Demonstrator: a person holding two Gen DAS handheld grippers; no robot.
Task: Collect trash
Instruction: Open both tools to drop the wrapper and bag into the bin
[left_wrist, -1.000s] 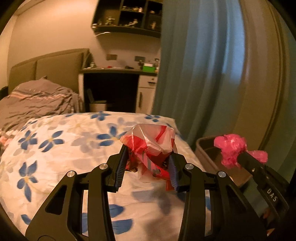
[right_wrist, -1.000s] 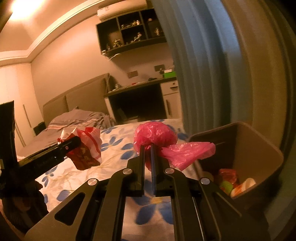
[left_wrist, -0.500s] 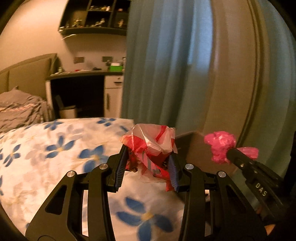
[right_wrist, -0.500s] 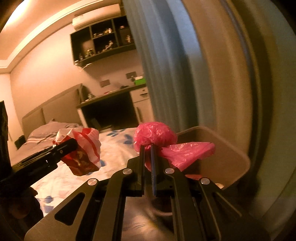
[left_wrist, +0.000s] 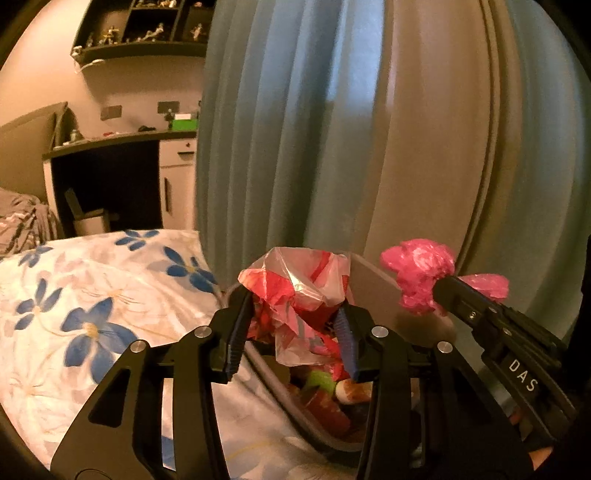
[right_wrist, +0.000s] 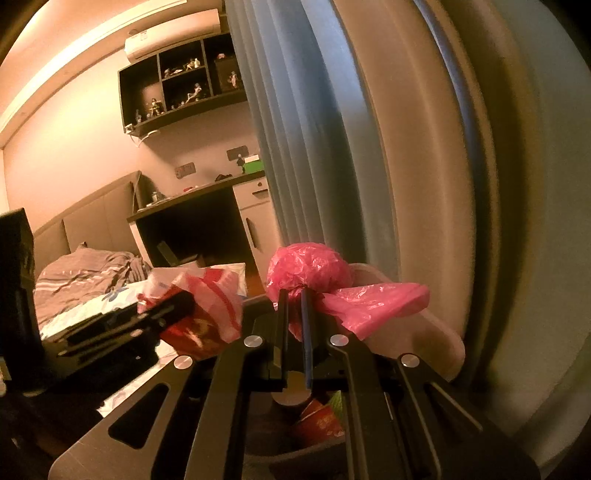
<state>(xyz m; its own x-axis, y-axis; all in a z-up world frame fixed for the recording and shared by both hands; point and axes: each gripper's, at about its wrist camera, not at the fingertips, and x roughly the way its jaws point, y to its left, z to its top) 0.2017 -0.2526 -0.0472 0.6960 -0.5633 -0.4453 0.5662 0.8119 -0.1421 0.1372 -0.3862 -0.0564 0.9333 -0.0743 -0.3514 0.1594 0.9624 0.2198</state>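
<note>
My left gripper is shut on a crumpled red and white plastic wrapper, held just above the open grey bin. The bin holds several pieces of rubbish, among them something green and a red packet. My right gripper is shut on a crumpled pink plastic bag, with a loose flap hanging to the right. It also hangs over the bin. In the left wrist view the right gripper with the pink bag stands to the right. In the right wrist view the left gripper and wrapper are at the left.
A bed with a blue flowered cover lies left of the bin. Blue and beige curtains hang right behind the bin. A dark desk with a white cabinet stands at the far wall under a shelf of figurines.
Both grippers have swung right, away from the bed, and now hang over the bin, whose contents have come into view. Each still holds its piece of rubbish.
</note>
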